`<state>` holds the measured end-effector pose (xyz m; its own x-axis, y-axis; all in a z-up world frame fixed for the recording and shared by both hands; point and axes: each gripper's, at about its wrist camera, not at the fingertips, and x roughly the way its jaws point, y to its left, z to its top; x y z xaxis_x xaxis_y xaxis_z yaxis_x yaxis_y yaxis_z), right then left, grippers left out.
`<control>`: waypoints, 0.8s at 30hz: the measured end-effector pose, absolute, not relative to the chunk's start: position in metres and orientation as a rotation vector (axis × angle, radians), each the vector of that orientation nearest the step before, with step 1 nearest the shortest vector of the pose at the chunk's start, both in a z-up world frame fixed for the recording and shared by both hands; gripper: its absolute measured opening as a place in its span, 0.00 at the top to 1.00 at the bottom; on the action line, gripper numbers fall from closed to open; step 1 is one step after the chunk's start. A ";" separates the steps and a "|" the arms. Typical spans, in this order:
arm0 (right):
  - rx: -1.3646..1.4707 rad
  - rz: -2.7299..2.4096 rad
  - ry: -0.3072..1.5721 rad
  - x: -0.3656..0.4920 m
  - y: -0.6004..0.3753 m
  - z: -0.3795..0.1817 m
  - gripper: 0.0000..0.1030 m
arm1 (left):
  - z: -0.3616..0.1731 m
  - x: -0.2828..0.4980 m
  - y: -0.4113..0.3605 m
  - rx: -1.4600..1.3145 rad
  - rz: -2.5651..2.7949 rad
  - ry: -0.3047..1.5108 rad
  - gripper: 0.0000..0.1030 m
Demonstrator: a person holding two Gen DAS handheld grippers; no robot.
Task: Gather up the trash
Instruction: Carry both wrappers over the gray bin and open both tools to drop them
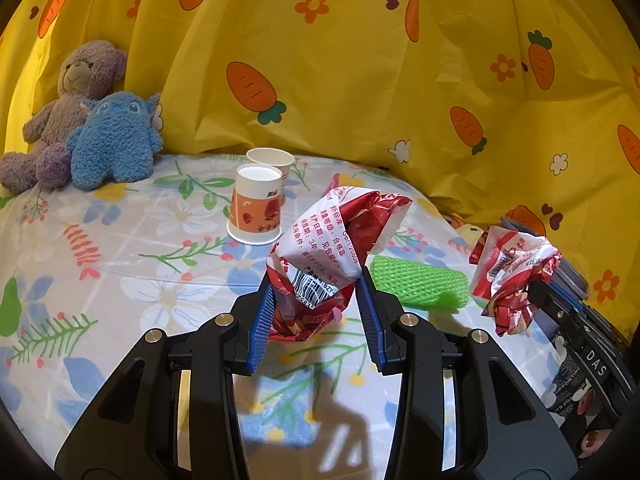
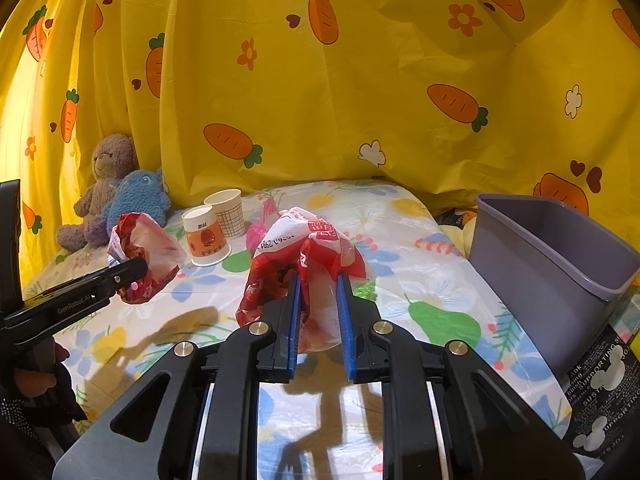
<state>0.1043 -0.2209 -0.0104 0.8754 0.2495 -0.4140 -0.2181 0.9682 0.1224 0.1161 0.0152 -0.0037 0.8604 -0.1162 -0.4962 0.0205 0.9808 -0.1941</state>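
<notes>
where fingers [image 2: 294, 320] pinch, red wrapper [image 2: 308, 256] hides pink scrap [image 2: 256, 236], green mesh [image 2: 366, 290]

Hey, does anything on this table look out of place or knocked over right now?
One paper cup stands upside down, rim on the tablecloth, right in front of an upright cup. A green foam net lies loose on the cloth. Both grippers, left and right, hold crumpled red wrappers above the table; nothing looks spilled.

Yellow carrot-print curtain [image 1: 360, 60] behind a table under a floral tablecloth [image 1: 120, 280].
</notes>
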 end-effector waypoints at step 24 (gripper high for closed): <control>0.084 0.142 0.421 0.094 -0.255 -0.007 0.82 | 0.005 0.121 -0.042 -0.134 -0.197 0.519 0.62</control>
<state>0.0938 -0.2551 -0.0068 0.9028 0.1544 -0.4014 -0.1194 0.9866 0.1108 0.1205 -0.0418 0.0050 0.8501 -0.2204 -0.4782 0.1527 0.9724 -0.1766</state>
